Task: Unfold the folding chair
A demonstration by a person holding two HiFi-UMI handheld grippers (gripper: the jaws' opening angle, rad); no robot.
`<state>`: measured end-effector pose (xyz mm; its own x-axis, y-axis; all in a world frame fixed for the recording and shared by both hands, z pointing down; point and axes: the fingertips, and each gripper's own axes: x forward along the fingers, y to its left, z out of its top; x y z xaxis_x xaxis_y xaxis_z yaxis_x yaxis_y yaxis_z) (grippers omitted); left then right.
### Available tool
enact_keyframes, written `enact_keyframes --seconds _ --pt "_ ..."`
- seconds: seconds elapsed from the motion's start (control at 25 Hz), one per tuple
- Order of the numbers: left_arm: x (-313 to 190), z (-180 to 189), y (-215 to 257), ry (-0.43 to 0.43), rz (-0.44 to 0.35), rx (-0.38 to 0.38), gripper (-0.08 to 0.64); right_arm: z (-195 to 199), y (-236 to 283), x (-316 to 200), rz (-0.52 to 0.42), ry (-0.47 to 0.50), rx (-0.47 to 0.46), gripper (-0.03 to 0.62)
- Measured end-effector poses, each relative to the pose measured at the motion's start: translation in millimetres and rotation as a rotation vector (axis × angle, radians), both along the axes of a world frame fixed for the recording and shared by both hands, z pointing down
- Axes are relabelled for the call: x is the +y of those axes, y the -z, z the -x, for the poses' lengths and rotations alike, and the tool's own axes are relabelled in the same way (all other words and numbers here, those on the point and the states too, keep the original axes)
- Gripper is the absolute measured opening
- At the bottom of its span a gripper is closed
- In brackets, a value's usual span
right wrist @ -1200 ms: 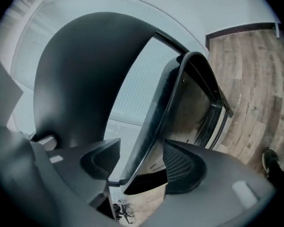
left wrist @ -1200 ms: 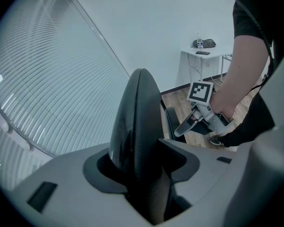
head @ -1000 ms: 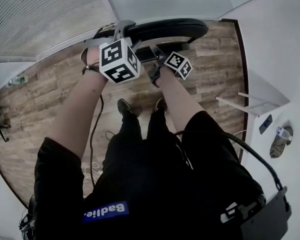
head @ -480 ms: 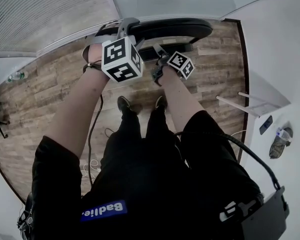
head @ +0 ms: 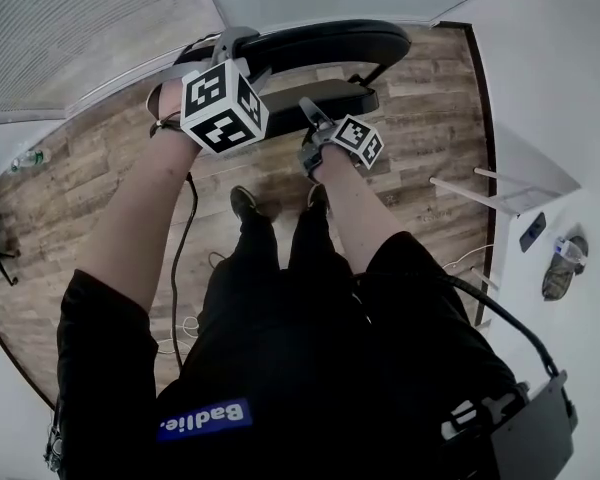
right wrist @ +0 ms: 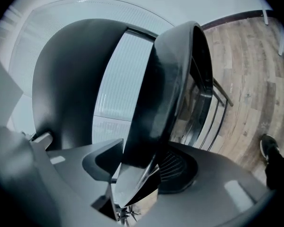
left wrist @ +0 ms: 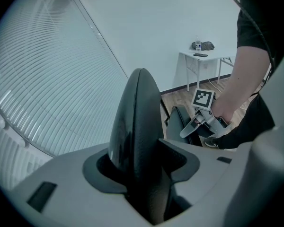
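The chair stands at twelve o'clock. Our left claw pinches its back to keep it steady; our right claw is closing on the seat so we can push it down.

wood plank floor, slatted window blinds, small white table by the wall, black cable

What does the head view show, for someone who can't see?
Looking down past a person's legs, the left gripper holds a folding chair's backrest while the right gripper is closing its jaws on the seat between them, above a wooden floor.
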<state>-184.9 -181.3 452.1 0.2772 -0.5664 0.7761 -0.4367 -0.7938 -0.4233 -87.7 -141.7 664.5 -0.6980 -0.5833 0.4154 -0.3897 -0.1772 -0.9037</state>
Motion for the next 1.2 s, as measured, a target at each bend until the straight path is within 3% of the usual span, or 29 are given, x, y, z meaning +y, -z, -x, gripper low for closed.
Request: enact_keyframes --seconds 0.2,0.6,1.2 --pt "4.8 -15.6 -2.0 0.001 0.020 0.002 0.201 -27.0 -8.2 27.6 0.028 -0.002 -0.004 0.193" --pt "19.1 -7.8 -22.3 0.001 0.050 0.026 0.204 -51.9 -45.7 93.8 0.081 -0.055 -0.041 0.150" --pt "20.0 -11.2 -55.3 0.001 0.119 0.059 0.207 -93.4 -110.7 164.2 0.137 -0.083 -0.121 0.157"
